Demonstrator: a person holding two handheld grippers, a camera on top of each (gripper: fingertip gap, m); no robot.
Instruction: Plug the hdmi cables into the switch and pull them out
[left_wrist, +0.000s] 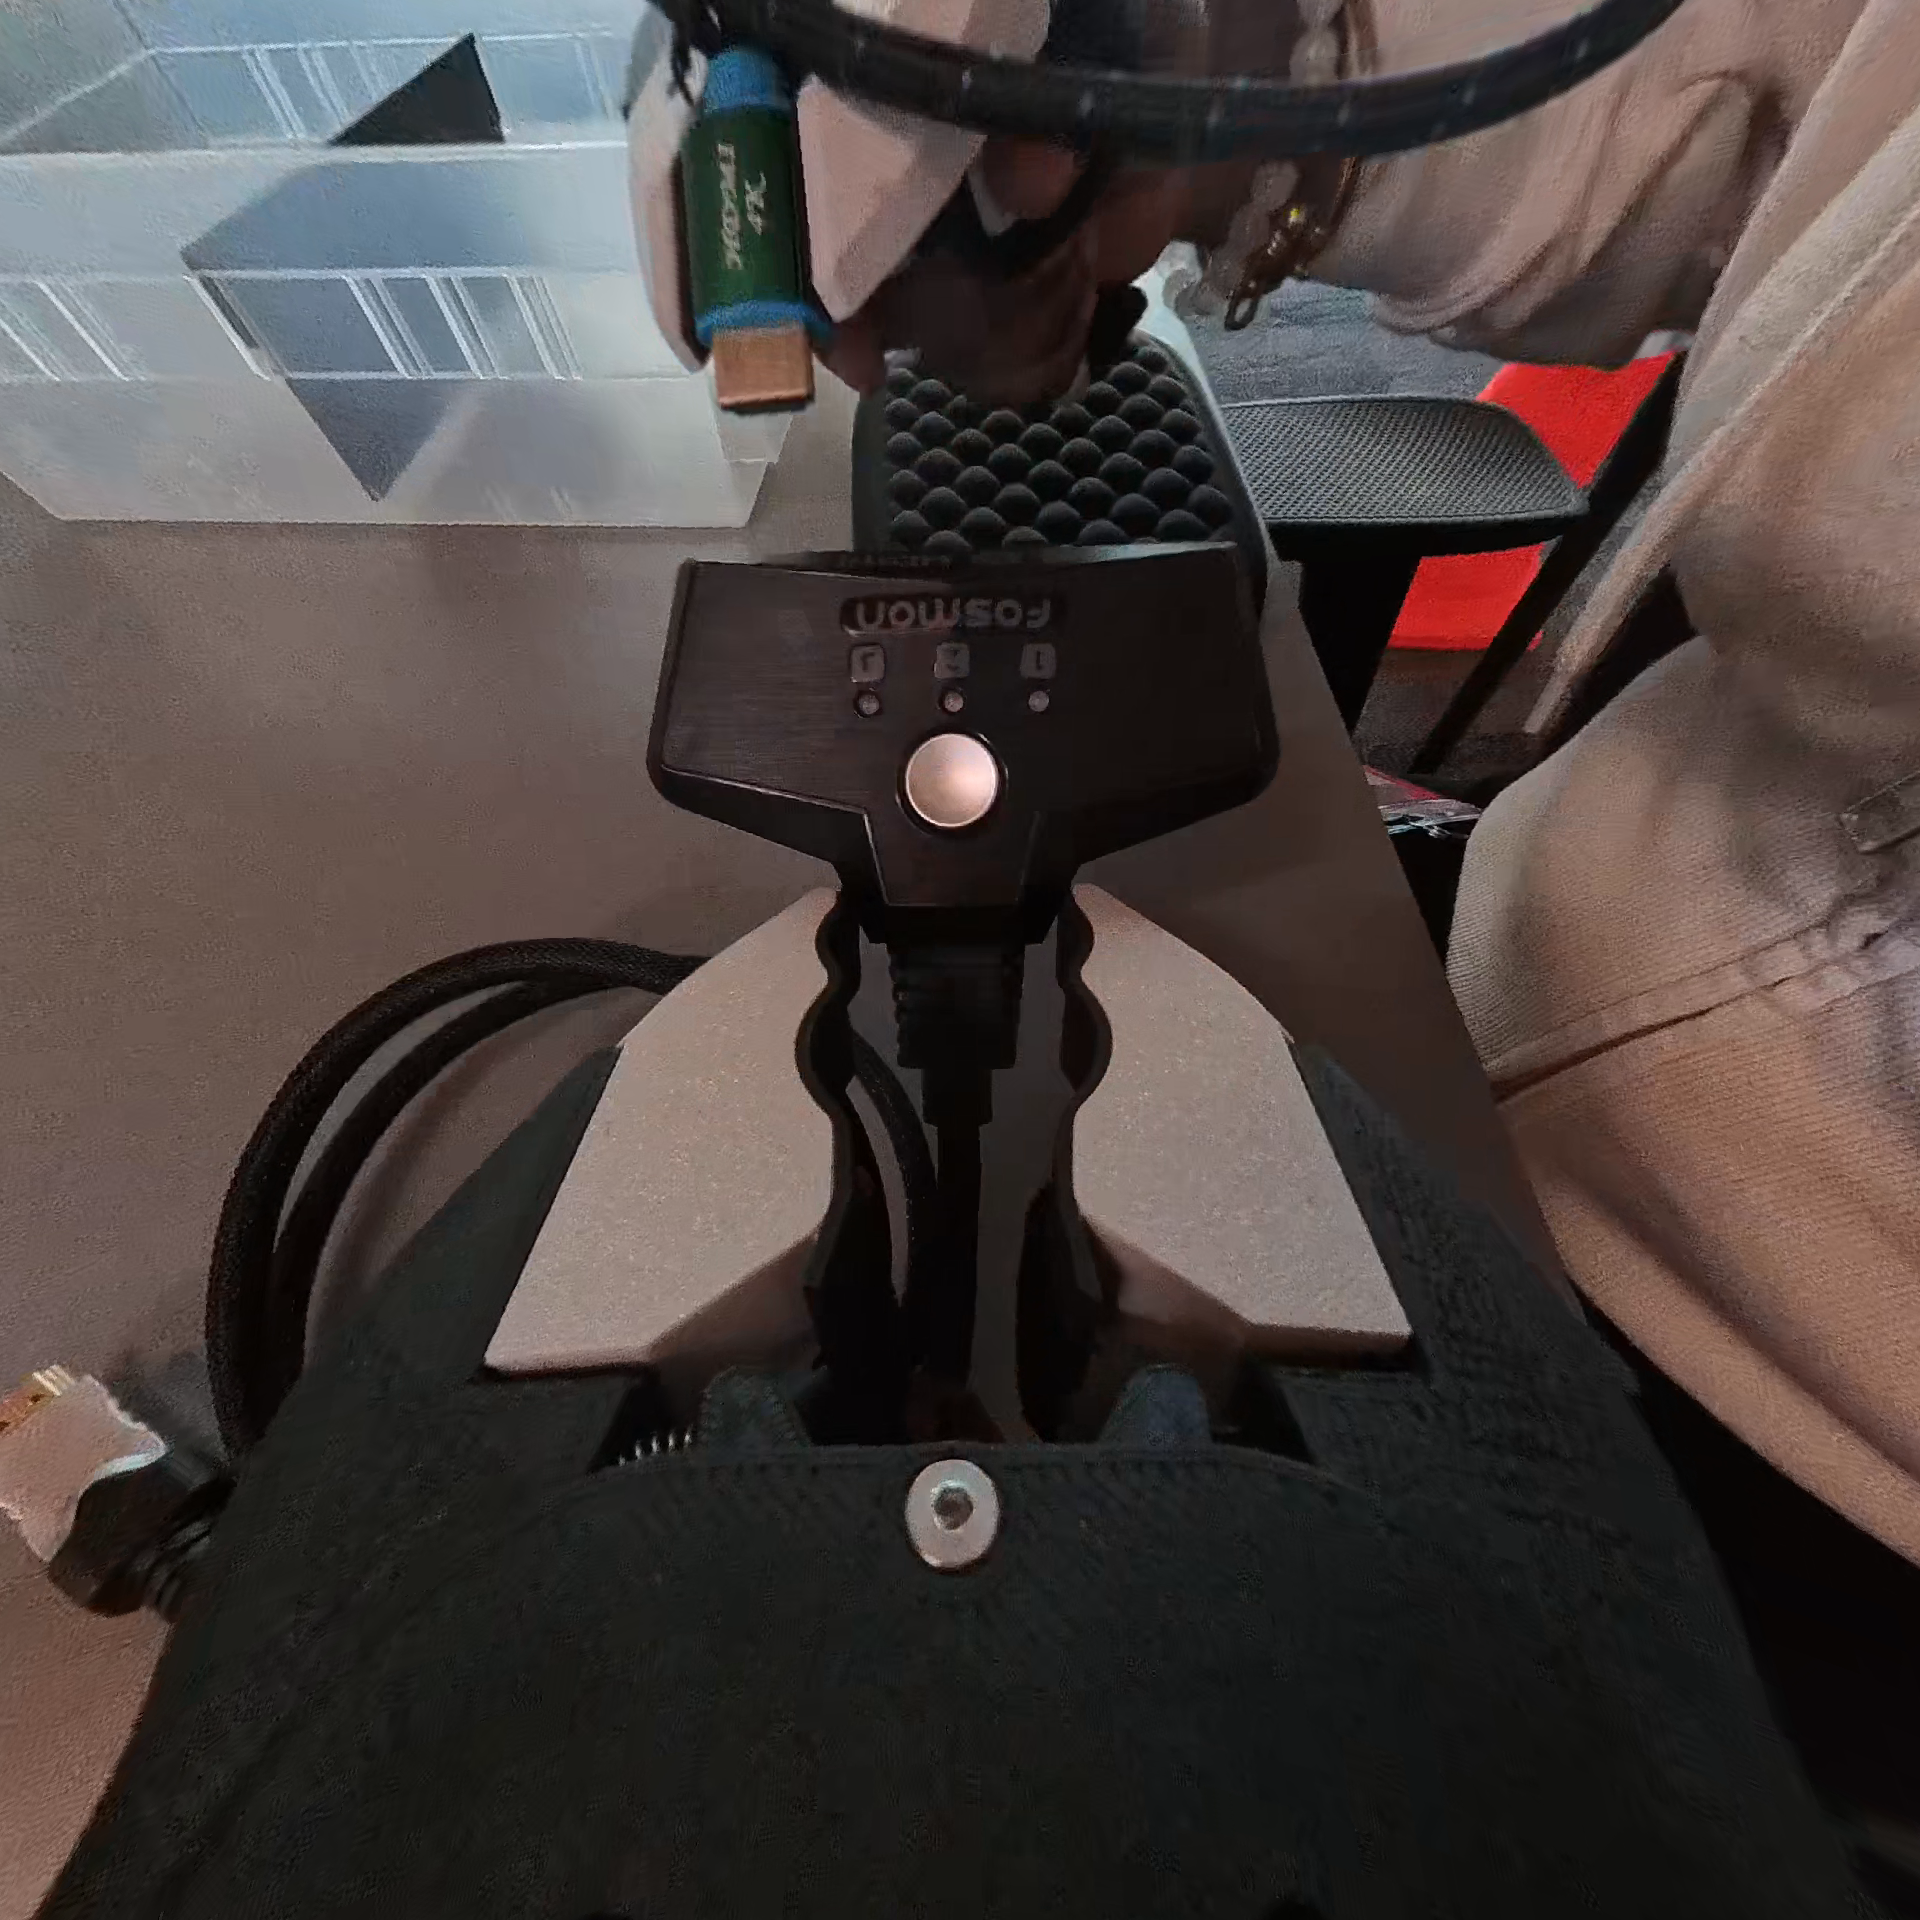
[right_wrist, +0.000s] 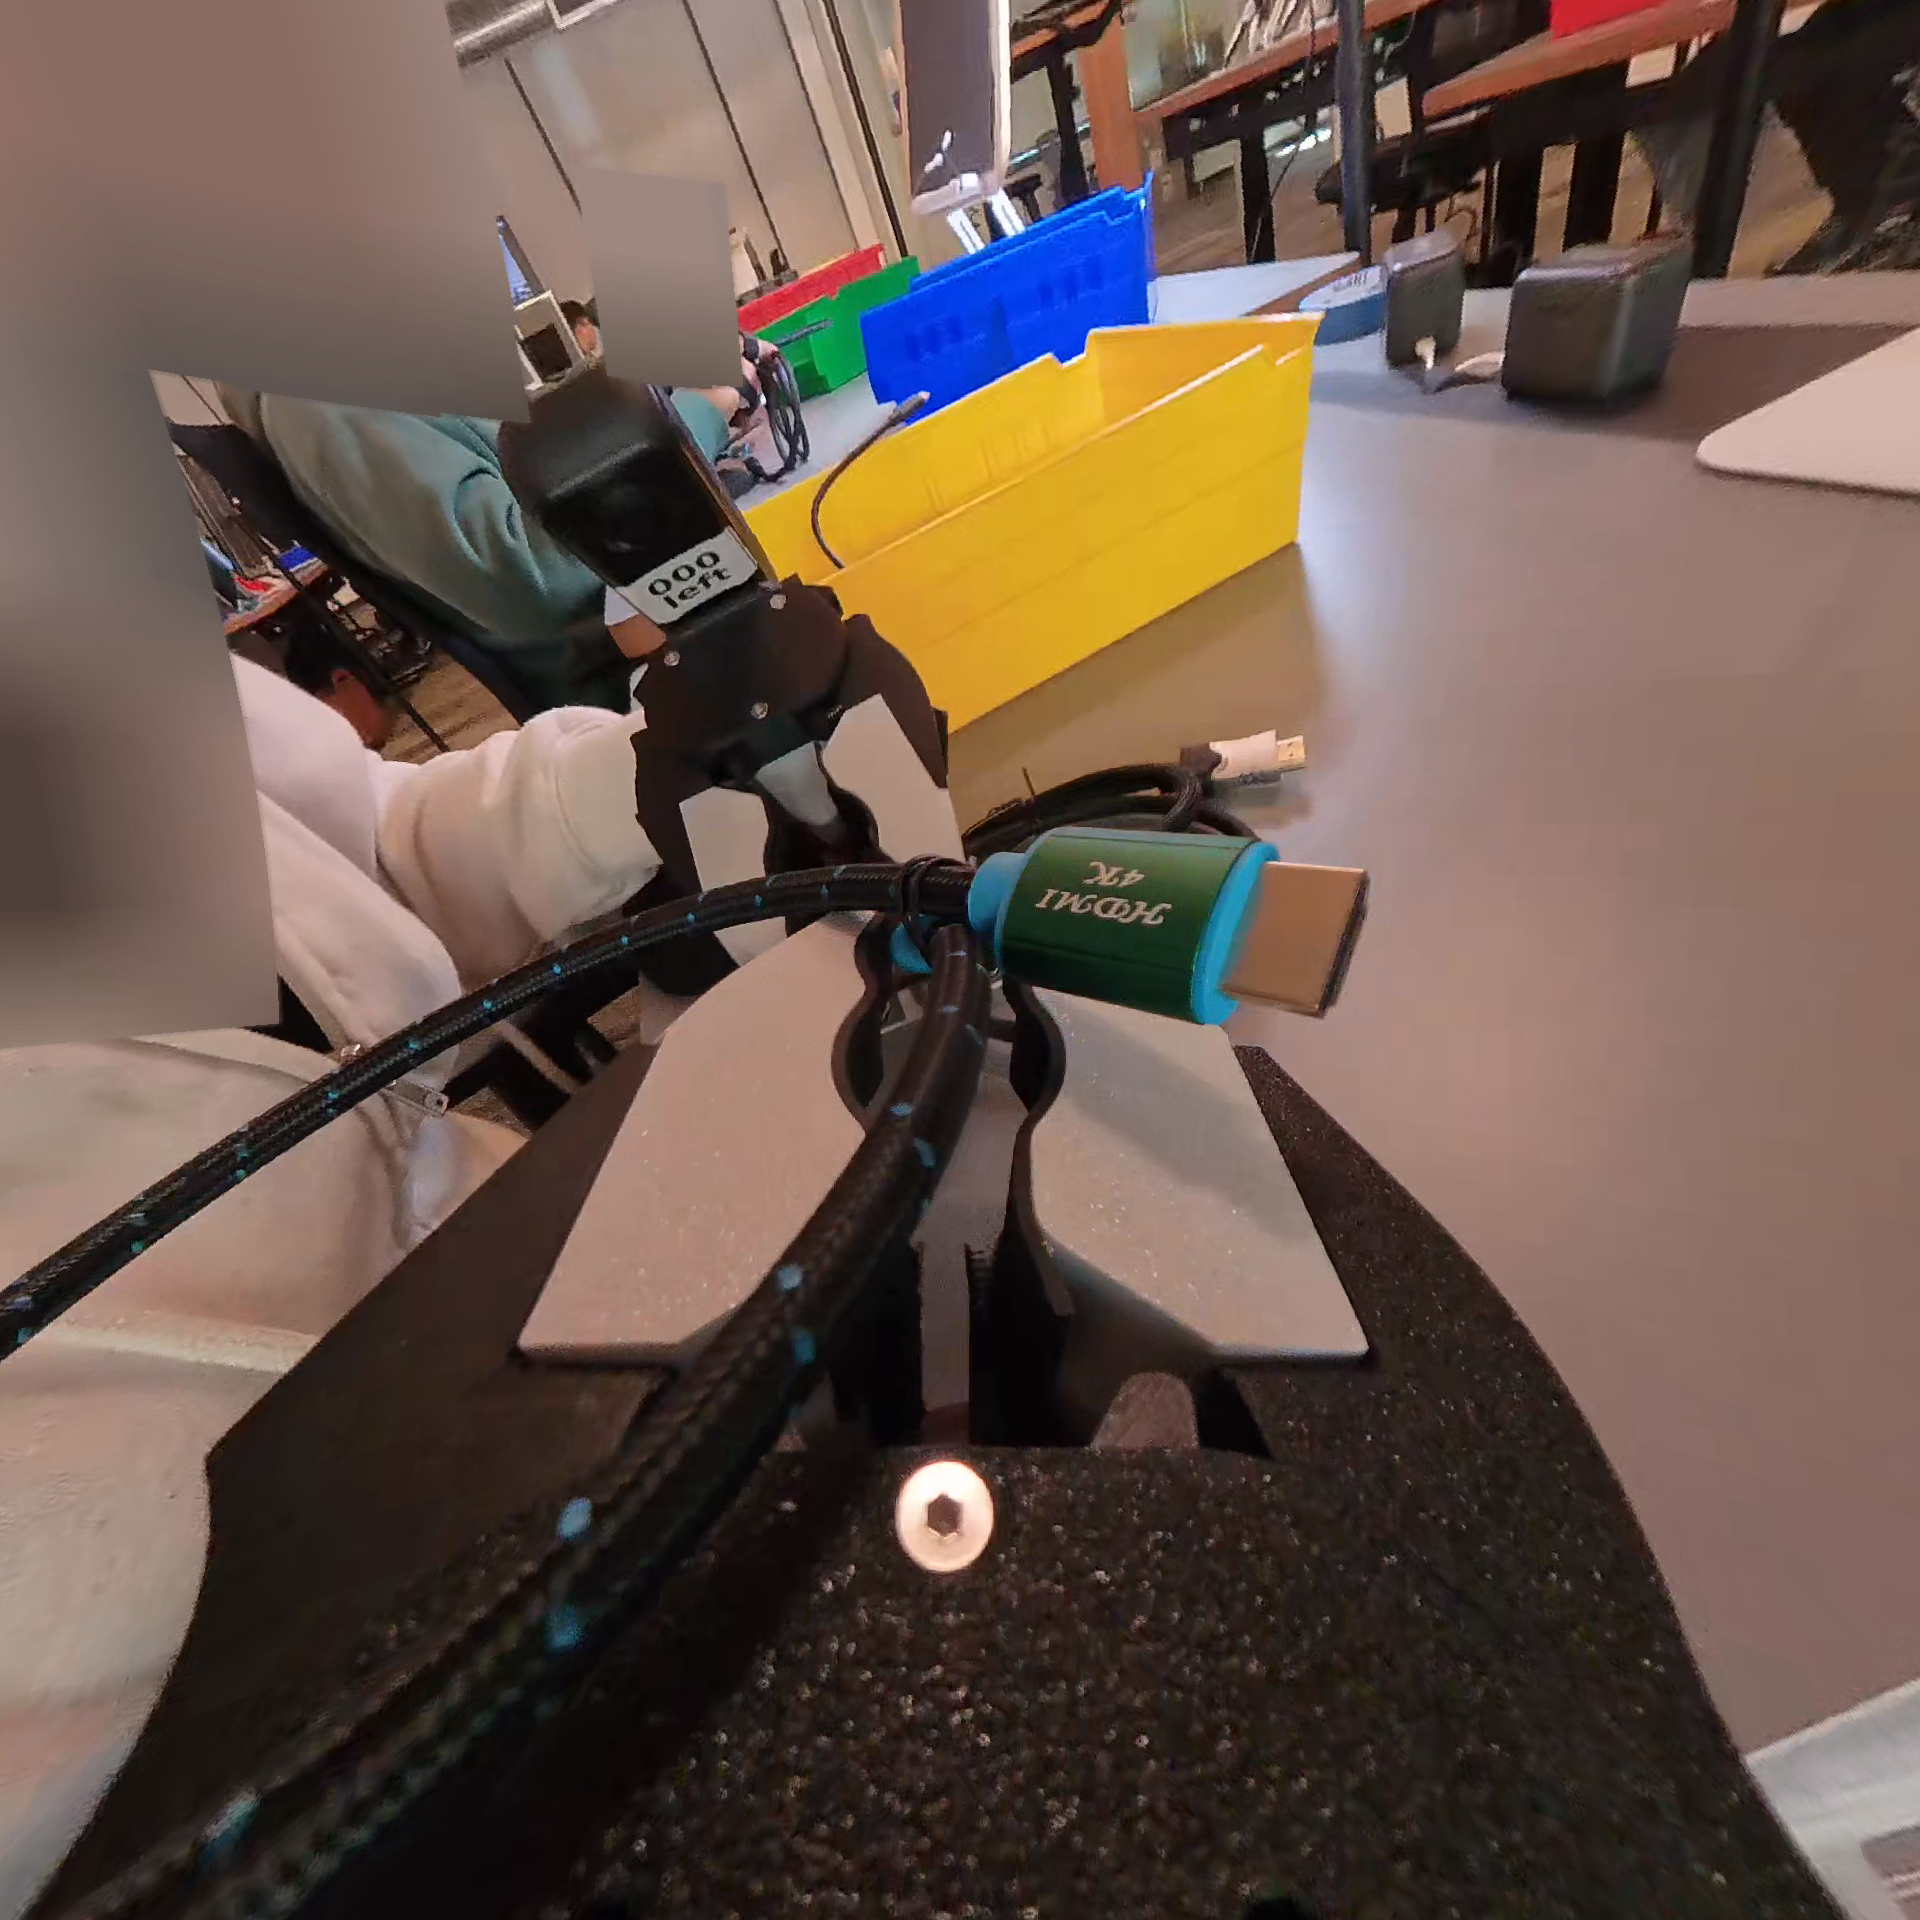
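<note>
The left gripper (left_wrist: 951, 935) was clamped on the narrow tail end of the black HDMI switch (left_wrist: 961, 727), its wide end pointing away over the grey table (left_wrist: 312, 779) — no plug was seated in it. The right gripper (right_wrist: 940, 997) was closed on the green-and-blue HDMI plug (right_wrist: 1132, 925), held in the air just beyond the switch, gold tip free. A silver HDMI plug (left_wrist: 73, 1455) lay on the table beside coiled black cable (left_wrist: 343, 1070), near a yellow bin (right_wrist: 1091, 499).
</note>
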